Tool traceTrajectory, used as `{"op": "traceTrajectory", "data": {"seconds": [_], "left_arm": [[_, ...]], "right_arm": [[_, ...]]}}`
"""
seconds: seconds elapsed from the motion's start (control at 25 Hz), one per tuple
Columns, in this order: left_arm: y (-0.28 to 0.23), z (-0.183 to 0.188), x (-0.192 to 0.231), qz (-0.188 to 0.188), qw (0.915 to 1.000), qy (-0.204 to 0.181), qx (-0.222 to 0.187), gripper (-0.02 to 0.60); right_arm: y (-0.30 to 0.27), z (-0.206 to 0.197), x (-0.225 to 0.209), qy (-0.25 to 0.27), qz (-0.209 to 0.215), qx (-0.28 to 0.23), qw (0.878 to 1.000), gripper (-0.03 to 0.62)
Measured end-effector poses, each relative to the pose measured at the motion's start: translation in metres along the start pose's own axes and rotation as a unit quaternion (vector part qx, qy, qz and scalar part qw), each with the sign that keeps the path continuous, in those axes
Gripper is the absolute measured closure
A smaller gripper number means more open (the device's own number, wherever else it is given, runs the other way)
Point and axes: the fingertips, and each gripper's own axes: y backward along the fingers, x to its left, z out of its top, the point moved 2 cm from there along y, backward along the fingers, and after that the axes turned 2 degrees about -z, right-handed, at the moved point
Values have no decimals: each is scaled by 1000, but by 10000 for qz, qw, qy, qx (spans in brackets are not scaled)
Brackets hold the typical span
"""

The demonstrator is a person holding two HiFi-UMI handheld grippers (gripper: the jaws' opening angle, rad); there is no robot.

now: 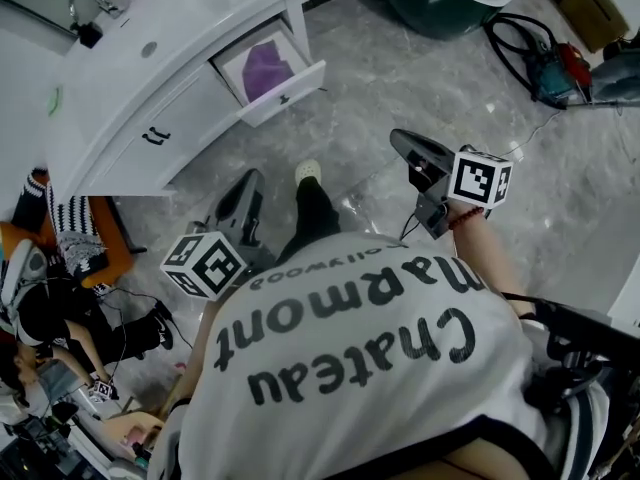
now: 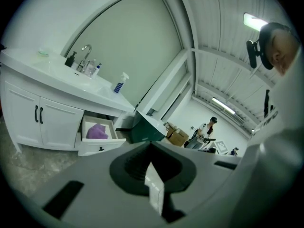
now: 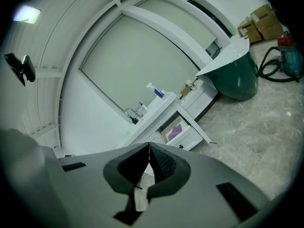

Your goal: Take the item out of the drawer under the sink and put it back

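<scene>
Left gripper [image 1: 248, 184] and right gripper [image 1: 402, 140] were both shut and empty, well apart from the vanity [image 1: 120, 88]. Purple item [image 1: 268, 68] lay in the open drawer [image 1: 287, 94] at its right end. Likely pre-pickup; the next move needs an approach with jaws opened.

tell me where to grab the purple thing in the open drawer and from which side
Pinch the raised, bunched middle of the soft purple cloth-like bundle, coming down from above through the open top of the white pulled-out drawer. It lies low between the drawer walls, so a side approach looks blocked.
</scene>
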Motion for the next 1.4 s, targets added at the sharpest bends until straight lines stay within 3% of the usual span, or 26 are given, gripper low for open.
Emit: {"op": "traceTrajectory", "data": {"seconds": [0.8,1.4], "left_arm": [[-104,107,82,-195,9994,-53,264,575],[-166,168,127,-475,9969,-400,486,575]], "right_arm": [[-109,90,-15,-219,46,-287,9993,582],[-175,142,-25,-236,-87,-534,9983,582]]}}
